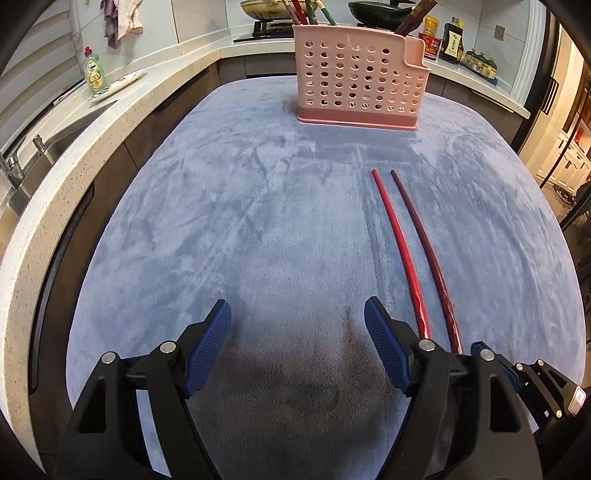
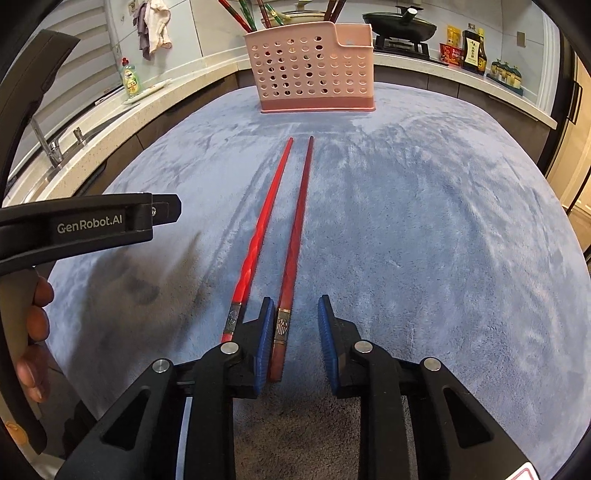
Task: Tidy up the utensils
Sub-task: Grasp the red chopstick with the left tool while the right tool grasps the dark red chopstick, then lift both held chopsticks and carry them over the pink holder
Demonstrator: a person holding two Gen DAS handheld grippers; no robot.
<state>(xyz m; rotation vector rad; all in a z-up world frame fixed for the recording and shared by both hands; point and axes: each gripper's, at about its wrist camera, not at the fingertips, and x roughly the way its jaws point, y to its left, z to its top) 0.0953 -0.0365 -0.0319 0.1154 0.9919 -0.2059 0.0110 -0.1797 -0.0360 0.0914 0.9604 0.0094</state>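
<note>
My right gripper [image 2: 293, 325], black frame with ribbed blue pads, stands part open around the butt end of the darker red chopstick [image 2: 297, 229]; the left pad touches it, the right pad stands clear. The brighter red chopstick [image 2: 258, 236] lies just beside, outside that pad. Both are slim, faceted, with metal bands, on plush blue-grey cloth [image 2: 424, 221]. My left gripper [image 1: 297, 321] gapes empty. Beyond stands a pink perforated plastic holder [image 2: 310, 66], chopsticks upright inside it.

Green dish soap bottle [image 1: 95, 72], black wok [image 2: 400, 21], hanging cloths [image 2: 155, 23], sauce bottles [image 2: 474, 50]
</note>
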